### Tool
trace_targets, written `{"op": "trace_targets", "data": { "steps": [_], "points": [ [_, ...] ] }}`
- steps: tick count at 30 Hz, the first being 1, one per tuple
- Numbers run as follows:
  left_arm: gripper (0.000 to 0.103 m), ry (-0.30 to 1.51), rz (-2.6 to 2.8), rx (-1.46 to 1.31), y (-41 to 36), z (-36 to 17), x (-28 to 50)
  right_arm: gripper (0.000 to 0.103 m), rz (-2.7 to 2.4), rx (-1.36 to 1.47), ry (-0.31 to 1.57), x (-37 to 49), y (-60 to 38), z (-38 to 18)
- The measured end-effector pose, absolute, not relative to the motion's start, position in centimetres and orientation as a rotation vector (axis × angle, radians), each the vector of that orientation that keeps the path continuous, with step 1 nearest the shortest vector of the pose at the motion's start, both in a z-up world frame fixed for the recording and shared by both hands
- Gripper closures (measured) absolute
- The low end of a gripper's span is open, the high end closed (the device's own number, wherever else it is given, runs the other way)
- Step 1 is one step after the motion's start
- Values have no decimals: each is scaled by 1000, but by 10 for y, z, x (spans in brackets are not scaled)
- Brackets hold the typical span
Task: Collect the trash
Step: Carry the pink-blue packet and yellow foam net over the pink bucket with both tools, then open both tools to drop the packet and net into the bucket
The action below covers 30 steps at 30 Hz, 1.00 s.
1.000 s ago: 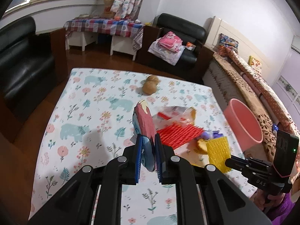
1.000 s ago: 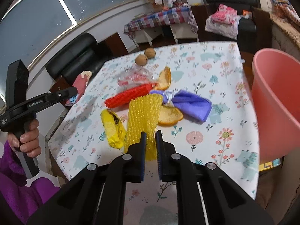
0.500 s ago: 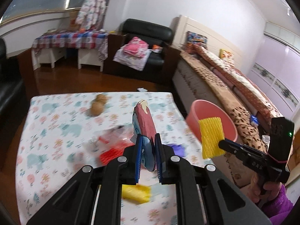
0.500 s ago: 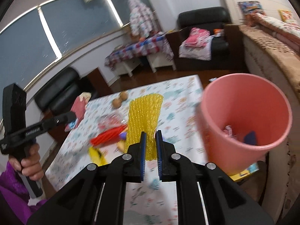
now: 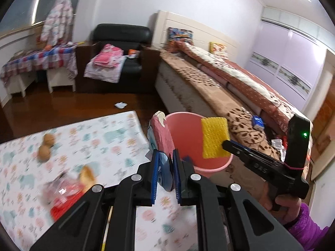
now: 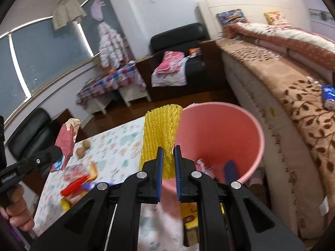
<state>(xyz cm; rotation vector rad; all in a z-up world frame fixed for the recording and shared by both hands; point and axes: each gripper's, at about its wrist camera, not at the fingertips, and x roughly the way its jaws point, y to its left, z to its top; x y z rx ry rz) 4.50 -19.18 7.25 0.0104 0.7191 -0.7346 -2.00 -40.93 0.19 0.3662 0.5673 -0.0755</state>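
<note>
Now the right claw [image 6: 167, 163] is pinching a yellow foam net sleeve [image 6: 161, 131] beside the round pink plastic bin [image 6: 219, 129], while at nine o'clock the left claw [image 5: 164, 167] is gripping a crumpled pink-and-blue wrapper [image 5: 162, 138].

Both grippers [image 5: 164, 167] [image 6: 167, 165] are black, with blue pads and silver screws. One carries a green light at 3 o'clock — beneath it, a purple sleeve [image 5: 307, 228].
</note>
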Motion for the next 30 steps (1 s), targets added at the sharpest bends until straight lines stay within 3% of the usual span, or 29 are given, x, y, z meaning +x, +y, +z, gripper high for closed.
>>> {"op": "trace_targets", "data": {
  "steps": [12,24,26,28,30],
  "points": [
    [91,762,-824,64,-282,48,67,92,-207,368,570,-11,-453,-11],
    [90,870,-801,72,-312,8,88,92,-235,361,633,4,-458,-33],
    [85,879,-808,81,-313,6,87,92,-244,353,641,5,-456,-35],
    [67,878,-809,86,-313,5,87,90,-252,353,649,5,-456,-36],
    [63,868,-807,84,-312,6,86,77,-250,372,655,5,-458,-37]
  ]
}}
